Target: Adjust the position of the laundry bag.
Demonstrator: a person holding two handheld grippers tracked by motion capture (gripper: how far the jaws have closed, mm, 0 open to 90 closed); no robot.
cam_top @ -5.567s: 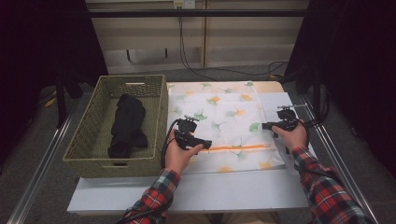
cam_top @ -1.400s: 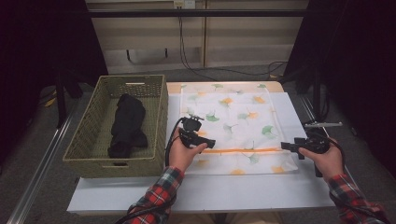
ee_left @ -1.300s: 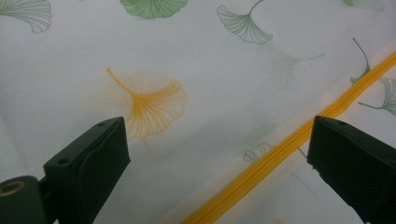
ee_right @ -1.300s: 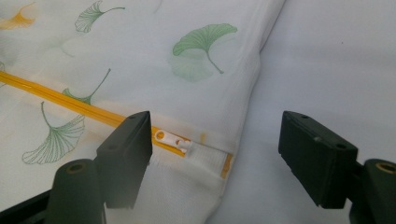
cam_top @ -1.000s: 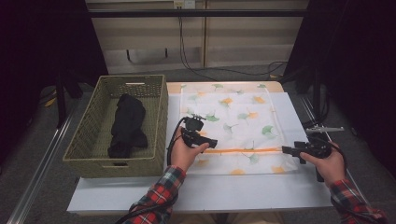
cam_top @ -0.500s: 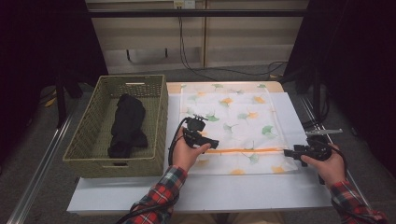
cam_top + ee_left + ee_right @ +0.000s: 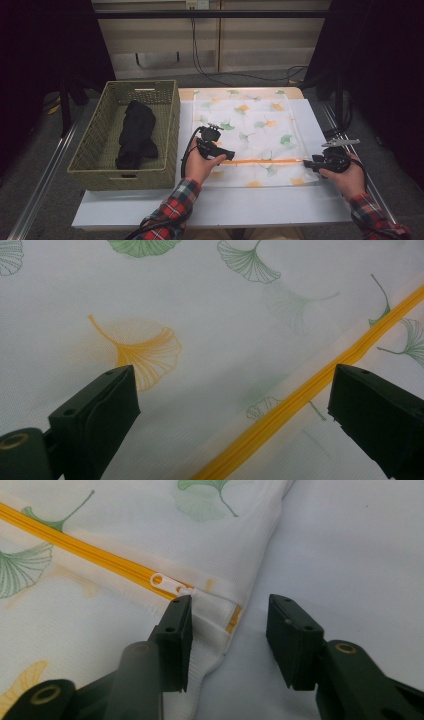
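- The mesh laundry bag (image 7: 250, 135) lies flat on the white table (image 7: 220, 207), just right of the wicker basket (image 7: 102, 170) holding a dark garment (image 7: 135, 132)
- It looks light, soft and limp, so I'd take hold at the stiffer seam
- My right gripper (image 7: 227, 625) has just been closing, jaws astride the bag's right edge near the white zipper pull (image 7: 167, 584), pads probably not pressing yet
- My left gripper (image 7: 235, 405) hovers wide open over the yellow zipper (image 7: 295, 397)
- Bare table lies right of the bag, with room to move
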